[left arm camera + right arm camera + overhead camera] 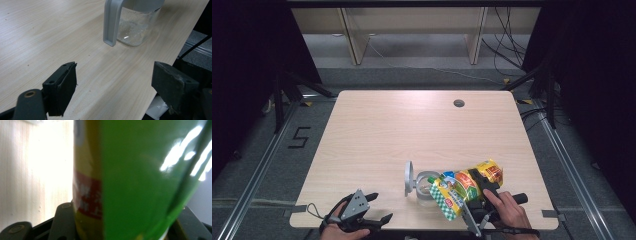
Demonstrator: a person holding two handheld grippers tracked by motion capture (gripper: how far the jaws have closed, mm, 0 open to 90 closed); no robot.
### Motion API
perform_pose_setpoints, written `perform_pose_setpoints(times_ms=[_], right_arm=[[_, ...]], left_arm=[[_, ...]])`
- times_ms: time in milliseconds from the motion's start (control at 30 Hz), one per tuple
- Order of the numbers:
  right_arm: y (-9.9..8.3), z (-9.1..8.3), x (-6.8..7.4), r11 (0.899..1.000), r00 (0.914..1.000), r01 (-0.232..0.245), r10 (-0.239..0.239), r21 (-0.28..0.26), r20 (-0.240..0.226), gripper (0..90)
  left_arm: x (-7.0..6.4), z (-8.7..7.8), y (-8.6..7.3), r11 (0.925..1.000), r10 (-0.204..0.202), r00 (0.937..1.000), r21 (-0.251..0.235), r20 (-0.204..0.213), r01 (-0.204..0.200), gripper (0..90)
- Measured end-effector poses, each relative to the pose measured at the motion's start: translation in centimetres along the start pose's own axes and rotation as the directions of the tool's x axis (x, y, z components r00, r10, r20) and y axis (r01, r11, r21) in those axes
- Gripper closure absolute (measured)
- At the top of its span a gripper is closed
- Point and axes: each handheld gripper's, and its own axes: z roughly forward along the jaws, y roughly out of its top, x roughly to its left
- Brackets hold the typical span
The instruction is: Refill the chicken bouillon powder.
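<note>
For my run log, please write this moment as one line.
right gripper: shut on green-yellow glossy pouch, tilted over clear lidded jar | left gripper: open, empty | wooden table

Lab recording bay: black curtains (pixel 242 50), floor rails (pixel 257 170), loose cables (pixel 507 45), lone table (pixel 412 125)

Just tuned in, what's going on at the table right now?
A person works two handheld grippers at the near edge of the table. The right gripper is shut on a green and yellow pouch, tilted over an open clear jar whose grey lid stands flipped up. The jar looks nearly empty apart from a whitish residue. The left gripper is open, holds nothing and sits left of the jar.
</note>
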Motion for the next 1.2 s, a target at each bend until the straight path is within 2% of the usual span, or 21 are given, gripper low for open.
perform_pose_setpoints(times_ms=[33, 67, 100, 133, 167, 200, 233, 300, 333, 433, 467, 633, 700, 733, 767, 800, 900, 967, 1067, 1133, 1200], right_arm=[[0.0, -0.1, 0.5, 0.998, 0.9983, -0.058, 0.058, 0.020, -0.002, 49.2], [0.0, -0.1, 0.6, 0.997, 0.9974, -0.071, 0.072, 0.028, -0.010, 49.2], [0.1, -0.1, 0.6, 0.998, 0.9980, -0.061, 0.062, 0.034, -0.012, 49.3], [0.1, 0.0, 0.3, 1.000, 0.9999, -0.011, 0.011, 0.024, -0.002, 49.3], [0.2, 0.0, 0.5, 0.999, 0.9998, -0.019, 0.019, 0.027, 0.001, 49.3], [0.2, 0.0, 0.5, 0.999, 0.9997, -0.026, 0.026, 0.037, 0.000, 49.3], [0.3, 0.0, 0.4, 0.999, 1.0000, 0.000, -0.001, 0.037, 0.008, 49.3], [0.5, 0.0, -0.3, 0.994, 0.9942, 0.104, -0.105, 0.033, 0.022, 49.3], [0.4, 0.0, 0.0, 0.996, 0.9979, 0.063, -0.064, 0.056, 0.012, 49.3], [0.5, 0.1, -0.2, 0.995, 0.9958, 0.090, -0.091, 0.053, 0.011, 50.0], [0.4, 0.4, 0.0, 0.997, 0.9959, 0.082, -0.082, 0.008, 0.037, 50.1], [0.4, 0.3, -0.2, 0.995, 0.9956, 0.093, -0.093, 0.038, 0.010, 50.3], [0.3, 0.5, -0.7, 0.991, 0.9915, 0.129, -0.129, 0.035, 0.015, 50.6], [0.4, 0.5, -1.0, 0.988, 0.9886, 0.150, -0.150, 0.026, 0.013, 50.6], [0.4, 0.5, -1.0, 0.988, 0.9886, 0.150, -0.150, 0.026, 0.013, 50.6], [0.4, 0.6, -1.1, 0.986, 0.9860, 0.164, -0.164, 0.010, 0.030, 50.7], [0.5, 0.4, -1.0, 0.984, 0.9842, 0.177, -0.177, 0.032, 0.000, 50.8], [0.4, 0.5, -1.1, 0.984, 0.9843, 0.176, -0.176, 0.025, 0.008, 50.8], [0.4, 0.6, -1.5, 0.972, 0.9724, 0.232, -0.233, 0.023, 0.015, 50.9], [0.4, 0.6, -1.4, 0.977, 0.9769, 0.213, -0.213, 0.026, 0.013, 50.9], [0.5, 0.6, -1.8, 0.964, 0.9648, 0.263, -0.263, 0.028, 0.008, 50.9]], left_arm=[[0.0, 0.0, 0.0, 1.0000, -0.001, 1.0000, -0.001, -0.001, 0.001, 19.6], [0.0, 0.1, 0.0, 1.0000, -0.008, 1.0000, -0.004, 0.001, 0.008, 19.6], [0.0, 0.0, 0.0, 1.0000, -0.006, 1.0000, 0.002, -0.001, 0.006, 19.6], [0.0, 0.2, -0.1, 0.9999, -0.004, 1.0000, -0.010, -0.002, 0.004, 19.6], [0.2, 0.0, 0.0, 0.9997, 0.017, 0.9999, 0.020, -0.004, -0.017, 19.6], [-0.1, 0.2, 0.0, 0.9999, -0.016, 0.9999, -0.005, 0.006, 0.016, 19.6], [0.0, 0.1, 0.0, 0.9999, 0.000, 1.0000, 0.011, 0.000, 0.000, 19.6], [0.0, 0.2, -0.1, 1.0000, -0.004, 1.0000, 0.004, 0.002, 0.004, 19.6], [0.0, 0.2, -0.1, 1.0000, -0.005, 1.0000, 0.004, 0.001, 0.005, 19.6], [0.1, 0.1, -0.1, 1.0000, -0.002, 1.0000, 0.006, -0.007, 0.002, 19.6], [0.3, 0.0, -0.1, 0.9996, 0.013, 0.9998, 0.025, -0.015, -0.013, 19.6], [0.0, 0.1, -0.1, 0.9999, -0.009, 0.9999, 0.005, -0.006, 0.009, 20.7], [0.1, 0.1, -0.1, 1.0000, 0.000, 1.0000, 0.004, -0.004, 0.000, 20.6], [0.4, 0.0, 0.0, 0.9994, 0.031, 0.9995, 0.016, -0.008, -0.031, 20.6], [0.4, 0.0, 0.0, 0.9994, 0.031, 0.9995, 0.016, -0.008, -0.031, 20.5], [0.2, 0.2, -0.1, 0.9999, -0.009, 0.9999, 0.006, -0.005, 0.009, 20.5], [0.1, 0.2, -0.1, 0.9998, -0.019, 0.9998, 0.002, -0.004, 0.019, 20.4], [0.1, 0.3, -0.2, 0.9998, -0.021, 0.9998, -0.009, -0.003, 0.021, 20.4], [0.2, 0.2, -0.1, 0.9998, 0.006, 0.9999, 0.021, -0.011, -0.005, 20.4], [0.2, 0.2, -0.1, 0.9998, 0.007, 0.9999, 0.021, -0.011, -0.007, 20.4], [0.2, 0.3, -0.1, 0.9999, 0.005, 0.9997, 0.011, -0.025, -0.005, 20.4]])
